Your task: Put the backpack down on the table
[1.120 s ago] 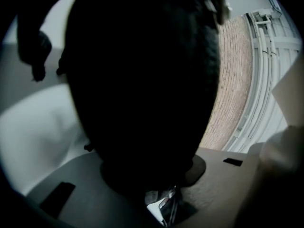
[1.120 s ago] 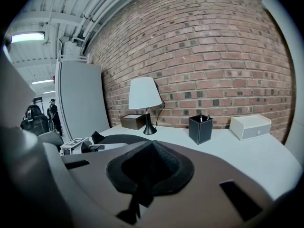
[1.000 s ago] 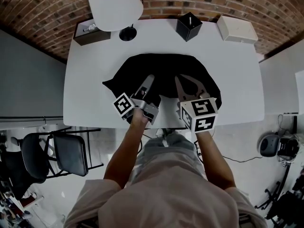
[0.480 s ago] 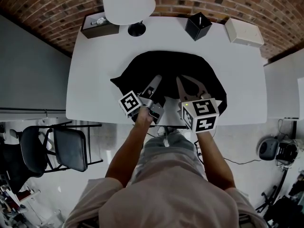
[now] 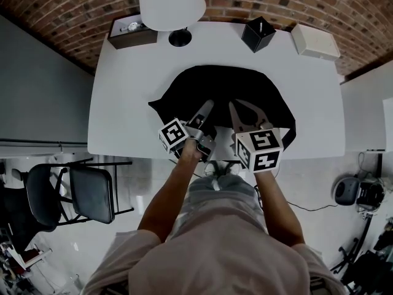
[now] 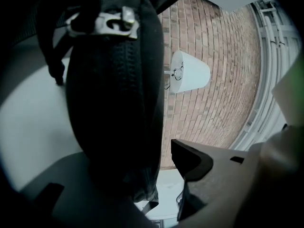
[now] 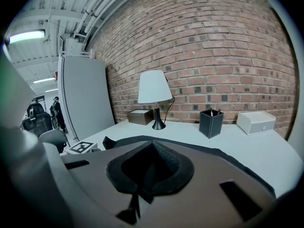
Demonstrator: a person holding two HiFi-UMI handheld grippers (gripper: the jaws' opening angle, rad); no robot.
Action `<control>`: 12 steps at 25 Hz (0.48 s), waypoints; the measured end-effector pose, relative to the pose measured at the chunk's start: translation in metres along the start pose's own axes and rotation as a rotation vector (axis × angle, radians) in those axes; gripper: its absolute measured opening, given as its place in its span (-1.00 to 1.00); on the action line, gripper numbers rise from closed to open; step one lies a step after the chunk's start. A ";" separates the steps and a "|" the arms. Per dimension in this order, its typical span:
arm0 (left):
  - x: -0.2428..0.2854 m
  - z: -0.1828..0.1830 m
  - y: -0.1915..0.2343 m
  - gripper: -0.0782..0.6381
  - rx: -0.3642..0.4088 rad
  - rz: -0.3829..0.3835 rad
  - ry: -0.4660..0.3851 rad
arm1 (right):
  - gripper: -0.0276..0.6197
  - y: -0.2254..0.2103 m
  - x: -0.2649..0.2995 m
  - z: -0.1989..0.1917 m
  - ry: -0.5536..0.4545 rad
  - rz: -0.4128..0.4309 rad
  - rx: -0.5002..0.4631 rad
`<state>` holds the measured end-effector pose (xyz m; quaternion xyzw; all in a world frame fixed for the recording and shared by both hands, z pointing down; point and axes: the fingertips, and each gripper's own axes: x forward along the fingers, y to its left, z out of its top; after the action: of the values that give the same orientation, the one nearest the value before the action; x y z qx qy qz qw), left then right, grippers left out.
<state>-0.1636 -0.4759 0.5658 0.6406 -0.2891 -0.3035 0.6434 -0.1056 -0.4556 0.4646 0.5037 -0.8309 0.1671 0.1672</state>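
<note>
I see the backpack (image 5: 227, 94) lying on the table (image 5: 123, 115) near its front edge; behind it, left to right, lamp (image 5: 172, 3), pen holder (image 5: 258, 34), box (image 5: 314, 40).

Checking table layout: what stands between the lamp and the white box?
A black pen holder, on the table between lamp and white box; the head view and right gripper view both show it.

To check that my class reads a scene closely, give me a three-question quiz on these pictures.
1. True or false: the backpack lies on the table.
2. Which stands nearest the lamp? A) brown box B) pen holder C) white box
3. Fill in: the jaws of the left claw stand ____.
Key: 1 true. 2 A. 3 open; they have just been opening, with backpack fabric between them.
</note>
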 end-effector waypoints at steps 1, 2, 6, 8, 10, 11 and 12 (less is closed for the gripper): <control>-0.001 -0.001 0.001 -0.12 -0.001 0.003 0.001 | -0.91 0.001 -0.001 0.000 0.000 -0.002 -0.001; -0.003 -0.001 0.001 -0.12 -0.004 0.005 0.003 | -0.91 0.001 -0.002 0.000 -0.001 -0.004 -0.002; -0.010 -0.007 0.004 -0.12 -0.006 0.017 0.007 | -0.91 0.002 -0.008 -0.002 0.005 -0.009 -0.001; -0.012 -0.009 0.004 -0.12 -0.001 0.021 0.010 | -0.91 0.003 -0.011 -0.003 0.006 -0.009 0.001; -0.016 -0.011 0.003 -0.12 -0.001 0.024 0.010 | -0.91 0.005 -0.014 -0.003 0.006 -0.006 0.001; -0.018 -0.012 0.004 -0.12 -0.003 0.027 0.008 | -0.91 0.006 -0.016 -0.004 0.006 -0.004 0.000; -0.020 -0.013 0.004 -0.12 -0.005 0.030 0.004 | -0.91 0.007 -0.017 -0.004 0.006 -0.001 -0.001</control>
<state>-0.1669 -0.4523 0.5702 0.6351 -0.2967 -0.2934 0.6500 -0.1039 -0.4371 0.4601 0.5036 -0.8302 0.1682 0.1698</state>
